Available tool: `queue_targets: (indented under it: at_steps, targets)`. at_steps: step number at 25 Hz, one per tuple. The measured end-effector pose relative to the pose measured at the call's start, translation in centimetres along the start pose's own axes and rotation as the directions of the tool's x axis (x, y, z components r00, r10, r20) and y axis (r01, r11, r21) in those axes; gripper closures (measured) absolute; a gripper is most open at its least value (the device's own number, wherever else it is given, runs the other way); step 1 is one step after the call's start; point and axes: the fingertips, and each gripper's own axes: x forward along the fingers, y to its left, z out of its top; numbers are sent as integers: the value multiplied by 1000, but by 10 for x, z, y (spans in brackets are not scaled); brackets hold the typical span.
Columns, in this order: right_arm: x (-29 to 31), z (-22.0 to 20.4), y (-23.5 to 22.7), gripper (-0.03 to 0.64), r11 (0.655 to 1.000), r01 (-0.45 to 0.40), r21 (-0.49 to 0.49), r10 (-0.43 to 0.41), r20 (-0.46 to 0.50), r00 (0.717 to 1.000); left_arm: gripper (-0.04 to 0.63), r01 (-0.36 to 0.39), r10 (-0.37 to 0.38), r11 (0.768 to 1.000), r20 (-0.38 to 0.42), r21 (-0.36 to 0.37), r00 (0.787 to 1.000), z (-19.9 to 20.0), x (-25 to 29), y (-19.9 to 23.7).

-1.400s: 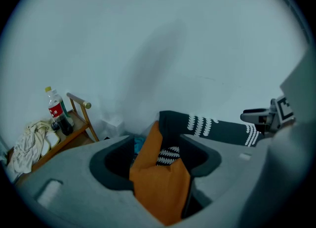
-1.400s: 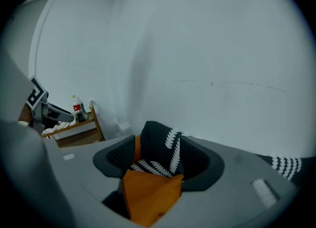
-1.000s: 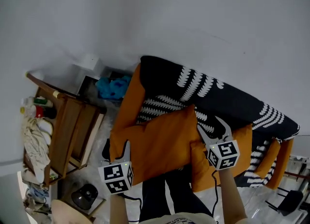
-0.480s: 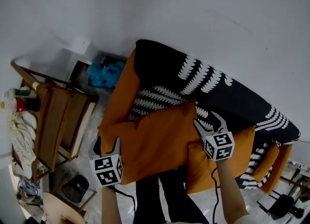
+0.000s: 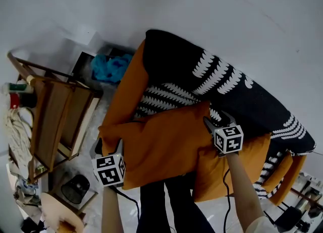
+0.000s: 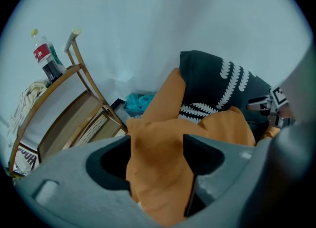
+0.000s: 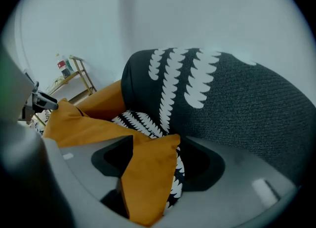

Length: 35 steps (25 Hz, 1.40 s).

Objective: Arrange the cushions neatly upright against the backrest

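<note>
Orange cushion [image 5: 161,146] leans tilted against the black patterned backrest [image 5: 186,65], overlapping a 2nd orange cushion [image 5: 247,156] on its right. Both forearms [image 5: 238,189] reach forward, grippers pointing steeply down. The left gripper [image 5: 103,150] has just been opening, its jaws spread wide around the cushion's left corner. The right gripper [image 5: 216,121], also opening, loosely straddles the right corner

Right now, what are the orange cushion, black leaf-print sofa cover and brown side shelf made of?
Large orange square cushion: soft matte fabric; it creases and sags.
Black sofa cover with white leaf print: coarse woven or knit cloth, grainy texture visible.
Brown side shelf: probably wood, smooth finish, with cane-like mesh panels.
</note>
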Motion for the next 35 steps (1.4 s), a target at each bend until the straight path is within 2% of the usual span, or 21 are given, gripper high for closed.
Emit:
queue_targets:
  at_steps: [5, 10, 15, 17, 21, 23, 25, 29, 35]
  targets:
    - [30, -16, -8, 301, 999, -19, -30, 17, -84, 996, 252, 20, -20, 1000, -16, -21, 1000, -5, 12, 2]
    - [54, -35, -8, 259, 997, -80, 10, 81, -160, 984, 250, 30, -30, 999, -3, -13, 1000, -6, 17, 4]
    - [75, -45, -4, 265, 988, -146, 42, 152, -205, 967, 252, 47, -46, 999, 14, -18, 999, -6, 25, 3]
    - [81, -49, -3, 275, 982, -174, 67, 184, -220, 958, 252, 55, -54, 998, 14, -23, 998, -6, 27, 4]
    - [92, -58, -7, 210, 966, -209, 153, 243, -253, 937, 252, 67, -67, 997, 9, -32, 998, -8, 31, 6]
    - [94, -59, -6, 206, 949, -239, 206, 289, -263, 921, 253, 73, -73, 997, 13, -34, 997, -8, 33, 7]
    - [95, -58, -2, 224, 933, -269, 238, 329, -263, 907, 255, 78, -77, 996, 18, -36, 997, -7, 34, 7]
    - [98, -57, 5, 265, 929, -292, 227, 347, -262, 901, 260, 83, -82, 996, 11, -38, 997, -8, 37, 8]
    - [91, -58, 11, 362, 955, -262, 139, 291, -270, 918, 299, 93, -95, 995, -35, -33, 995, -10, 38, 2]
